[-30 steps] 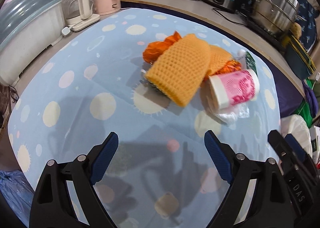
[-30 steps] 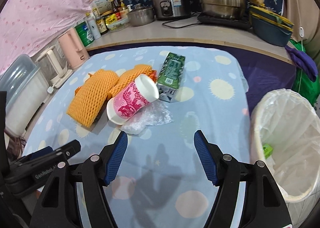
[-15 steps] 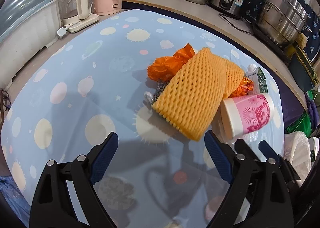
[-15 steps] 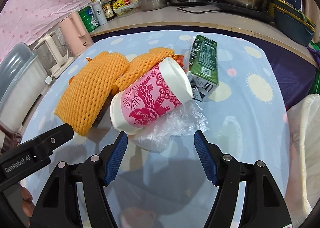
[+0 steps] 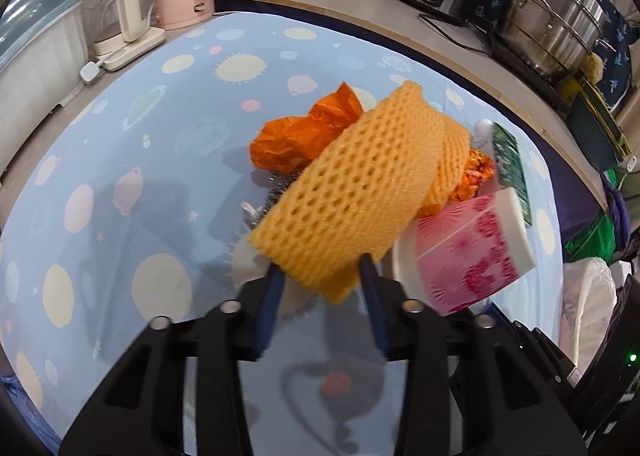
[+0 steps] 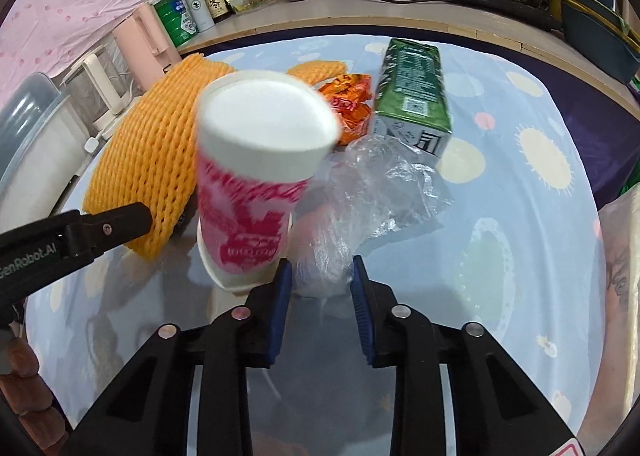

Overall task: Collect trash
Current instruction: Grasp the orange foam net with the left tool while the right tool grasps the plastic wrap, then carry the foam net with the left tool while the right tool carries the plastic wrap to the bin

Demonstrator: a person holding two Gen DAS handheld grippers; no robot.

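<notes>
My left gripper is clenched on the near end of the orange foam net; my right gripper pinches the clear plastic wrap, just right of the pink cup.

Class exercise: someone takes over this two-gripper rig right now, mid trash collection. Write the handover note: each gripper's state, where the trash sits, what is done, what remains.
Left gripper: shut on the near end of the orange foam net.
Right gripper: shut on the clear plastic wrap.
On the tablecloth: pink paper cup, green carton, orange wrapper, orange bag.
Done: both grasps made; nothing from this pile binned.
Left: carry both to the lined bin on the right, then clear the rest.
</notes>
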